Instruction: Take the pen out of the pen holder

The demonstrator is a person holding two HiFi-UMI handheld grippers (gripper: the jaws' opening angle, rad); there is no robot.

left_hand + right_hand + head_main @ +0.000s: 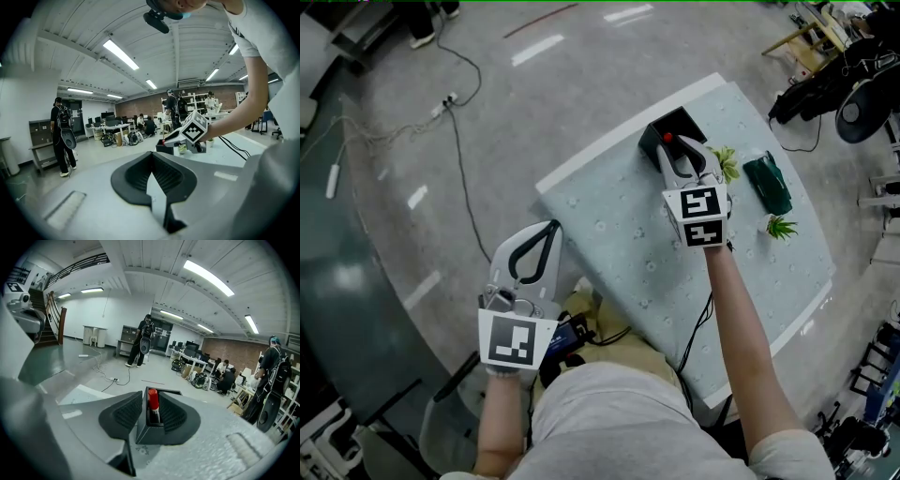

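Note:
A black pen holder [658,132] stands near the far edge of the pale table [619,234], with a red-capped pen [668,138] upright in it. My right gripper [677,150] is at the holder, open. In the right gripper view the pen [153,401] rises from the holder [149,430] between the two dark pads, and the right gripper [151,412] shows a gap on each side of the cap. My left gripper [551,228] hangs off the table's near-left corner, shut on nothing. In the left gripper view the left gripper [152,157] has its pad tips touching.
A dark green box [767,185] and two small green plants [781,226] [727,164] lie on the table right of the holder. Cables [459,141] trail over the grey floor to the left. People [142,341] stand around the room.

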